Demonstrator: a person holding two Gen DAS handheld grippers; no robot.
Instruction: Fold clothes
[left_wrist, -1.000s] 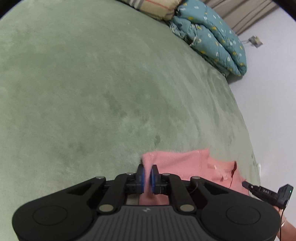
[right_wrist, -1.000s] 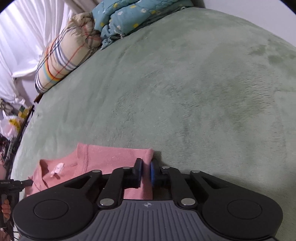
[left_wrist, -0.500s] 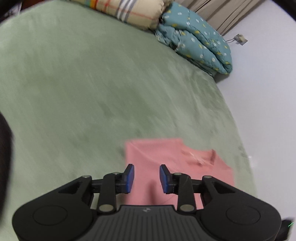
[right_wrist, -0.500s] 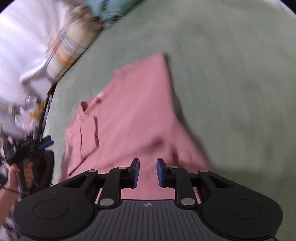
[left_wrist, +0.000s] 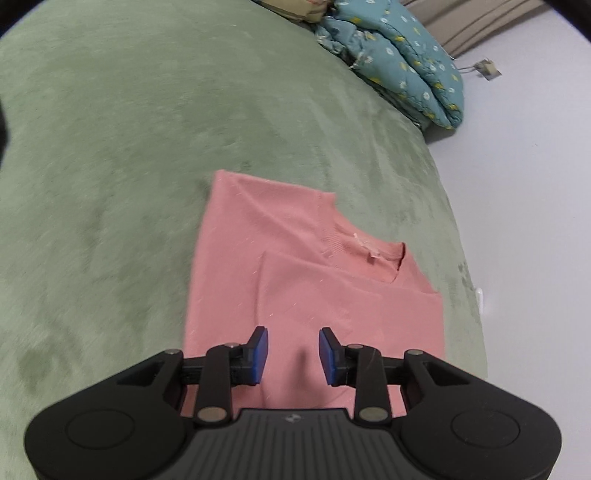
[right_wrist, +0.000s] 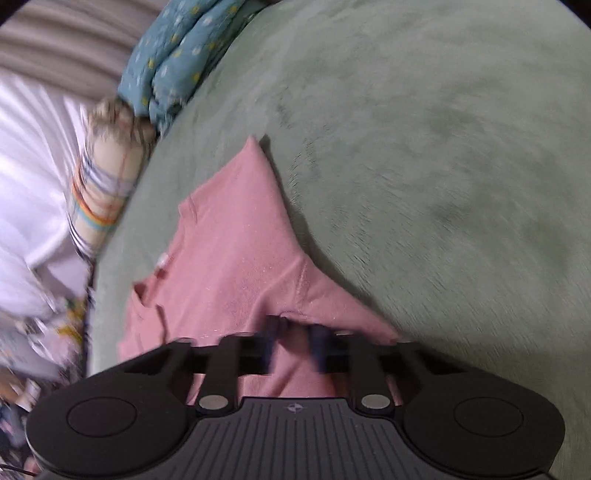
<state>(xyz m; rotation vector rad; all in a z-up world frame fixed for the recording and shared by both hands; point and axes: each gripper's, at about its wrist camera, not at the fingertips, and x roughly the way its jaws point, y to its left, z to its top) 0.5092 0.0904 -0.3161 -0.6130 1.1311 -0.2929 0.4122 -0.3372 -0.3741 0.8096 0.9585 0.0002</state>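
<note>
Left claw (left_wrist: 293, 352) hangs apart and empty over the pink shirt (left_wrist: 295, 280) on the green bed (left_wrist: 129, 147). Right claw (right_wrist: 293, 343) has just been closing, blurred; grip unclear

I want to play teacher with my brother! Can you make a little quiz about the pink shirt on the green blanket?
1. What does the pink shirt lie on? A: green blanket. B: wooden table. C: tiled floor.
2. True or false: the left gripper is holding the shirt.
3. What is piled at the blanket's far end?
Key: 1 A. 2 False: its jaws have just been opening and stand apart, gripping nothing. 3 A blue flowered quilt.
</note>
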